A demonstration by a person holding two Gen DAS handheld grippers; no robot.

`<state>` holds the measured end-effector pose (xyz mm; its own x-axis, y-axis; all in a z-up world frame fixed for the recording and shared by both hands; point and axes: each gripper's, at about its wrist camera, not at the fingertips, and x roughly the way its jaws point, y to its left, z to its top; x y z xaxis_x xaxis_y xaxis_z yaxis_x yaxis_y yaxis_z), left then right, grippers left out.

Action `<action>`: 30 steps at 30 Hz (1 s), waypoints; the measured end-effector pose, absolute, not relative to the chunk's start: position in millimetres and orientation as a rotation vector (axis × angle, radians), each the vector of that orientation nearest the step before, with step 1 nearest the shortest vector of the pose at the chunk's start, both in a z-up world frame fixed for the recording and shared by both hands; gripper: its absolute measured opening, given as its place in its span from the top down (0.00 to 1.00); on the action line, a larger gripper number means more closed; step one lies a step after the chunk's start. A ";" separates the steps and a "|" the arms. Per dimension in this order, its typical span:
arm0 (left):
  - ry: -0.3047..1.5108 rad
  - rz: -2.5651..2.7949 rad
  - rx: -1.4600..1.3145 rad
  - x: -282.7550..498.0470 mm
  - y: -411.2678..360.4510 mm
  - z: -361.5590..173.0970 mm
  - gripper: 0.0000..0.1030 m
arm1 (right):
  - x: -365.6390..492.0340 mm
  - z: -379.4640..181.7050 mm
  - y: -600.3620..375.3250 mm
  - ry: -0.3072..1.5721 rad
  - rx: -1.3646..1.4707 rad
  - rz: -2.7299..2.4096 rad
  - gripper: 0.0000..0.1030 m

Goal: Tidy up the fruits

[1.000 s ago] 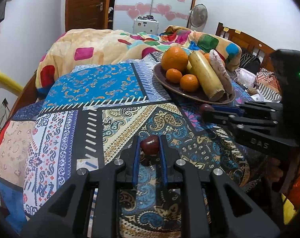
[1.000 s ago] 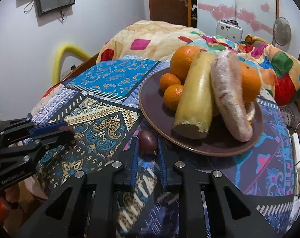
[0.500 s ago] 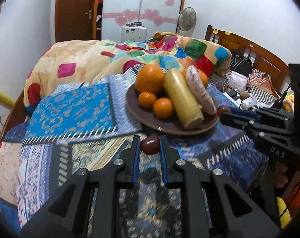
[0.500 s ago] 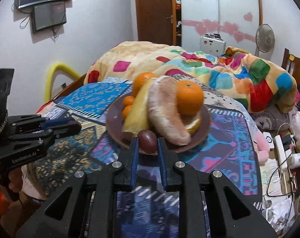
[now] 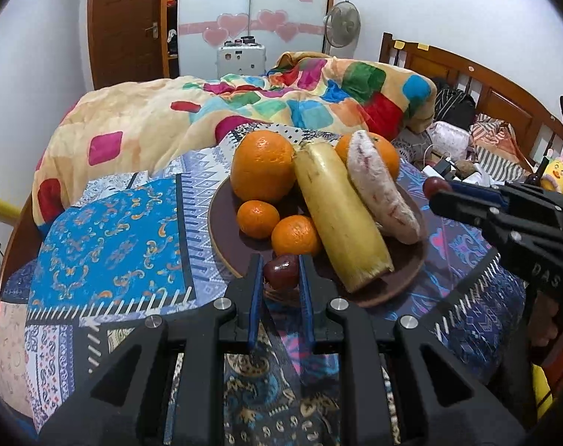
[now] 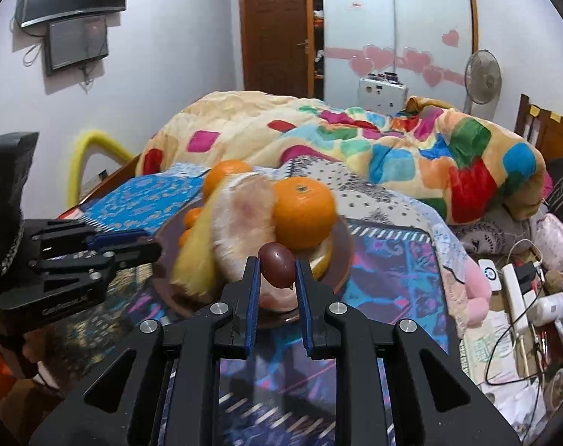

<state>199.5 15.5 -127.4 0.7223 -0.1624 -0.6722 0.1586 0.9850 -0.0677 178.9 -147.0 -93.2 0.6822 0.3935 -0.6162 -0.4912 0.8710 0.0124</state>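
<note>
Left gripper [image 5: 280, 273] pinches a dark red fruit [image 5: 281, 271] between its fingers, over the brown plate [image 5: 222, 238] near rim. Right gripper [image 6: 277, 269] pinches a second dark fruit [image 6: 277, 264], plate just beyond fingertips.

oranges [image 5: 262, 165] on plate [image 5: 222, 238], blanket [image 5: 140, 126] behind
</note>
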 end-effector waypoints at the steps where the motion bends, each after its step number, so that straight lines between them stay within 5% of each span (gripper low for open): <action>1: 0.746 -0.178 -0.007 202.6 15.9 -128.1 0.82 | 184.2 -94.8 -148.3 0.655 -0.158 0.487 0.83; 12: 0.775 -0.186 0.009 215.3 10.9 -134.4 0.78 | 206.5 -114.1 -150.5 0.712 -0.153 0.471 0.82; 17: 0.765 -0.175 0.007 214.3 12.3 -134.0 0.58 | 206.5 -113.6 -151.5 0.715 -0.162 0.474 0.80; 30: 0.734 -0.147 0.011 203.2 14.4 -127.0 0.58 | 203.6 -111.6 -158.9 0.713 -0.157 0.473 0.74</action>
